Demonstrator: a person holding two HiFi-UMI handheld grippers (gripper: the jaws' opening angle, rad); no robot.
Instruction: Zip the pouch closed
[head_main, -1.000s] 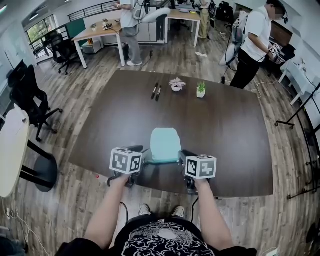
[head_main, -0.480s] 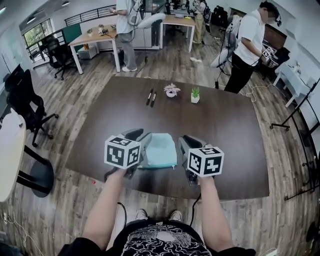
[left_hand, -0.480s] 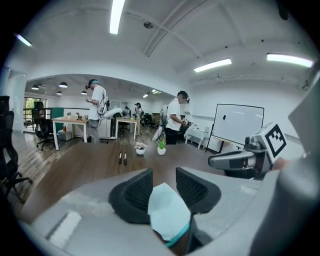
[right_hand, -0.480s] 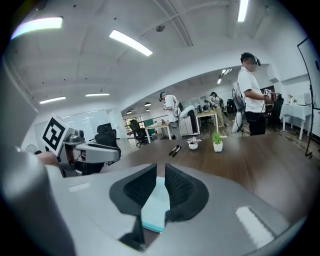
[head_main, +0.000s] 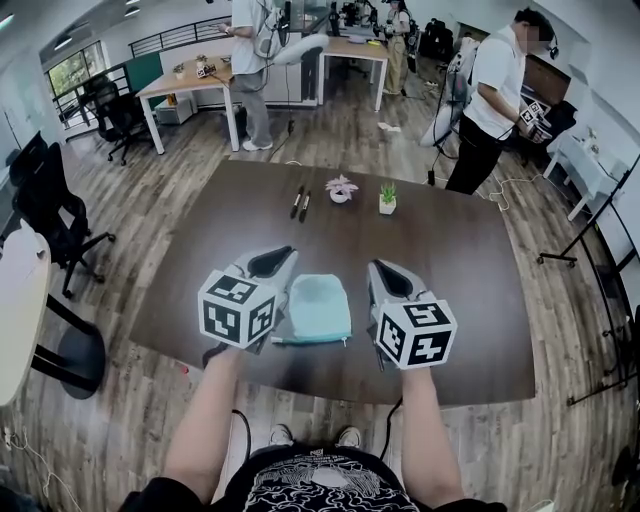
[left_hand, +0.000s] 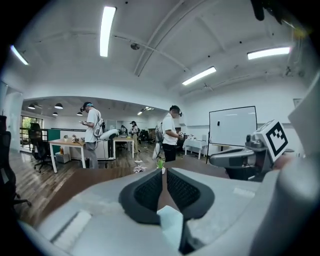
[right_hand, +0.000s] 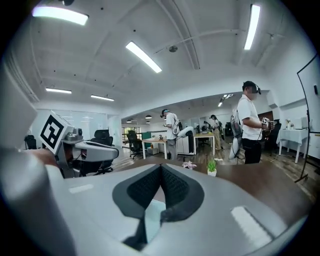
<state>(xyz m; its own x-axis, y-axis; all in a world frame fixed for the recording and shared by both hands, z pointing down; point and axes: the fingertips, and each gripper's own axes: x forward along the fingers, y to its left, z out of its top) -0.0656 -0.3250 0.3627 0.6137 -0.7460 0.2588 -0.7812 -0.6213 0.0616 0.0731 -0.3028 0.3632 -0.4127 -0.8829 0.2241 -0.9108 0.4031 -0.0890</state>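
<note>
The light teal pouch (head_main: 318, 308) lies flat on the dark table (head_main: 450, 250) near its front edge, with its zip side toward me. Both grippers are held above the table and point almost level, one on each side of the pouch and clear of it. The left gripper (head_main: 280, 258) has its jaws closing, almost together, with nothing between them (left_hand: 164, 172). The right gripper (head_main: 385, 270) is shut and empty (right_hand: 161, 167). A strip of the pouch (left_hand: 170, 225) shows below the left jaws, and below the right jaws (right_hand: 150, 215).
Two pens (head_main: 300, 203), a small pink plant (head_main: 340, 187) and a small green plant (head_main: 387, 197) stand at the table's far side. People stand beyond it (head_main: 495, 90). Office chairs (head_main: 50, 200) are at the left.
Both grippers have risen from the table's front edge beside the pouch and levelled out. Their jaws have come together. The pouch stays on the table.
</note>
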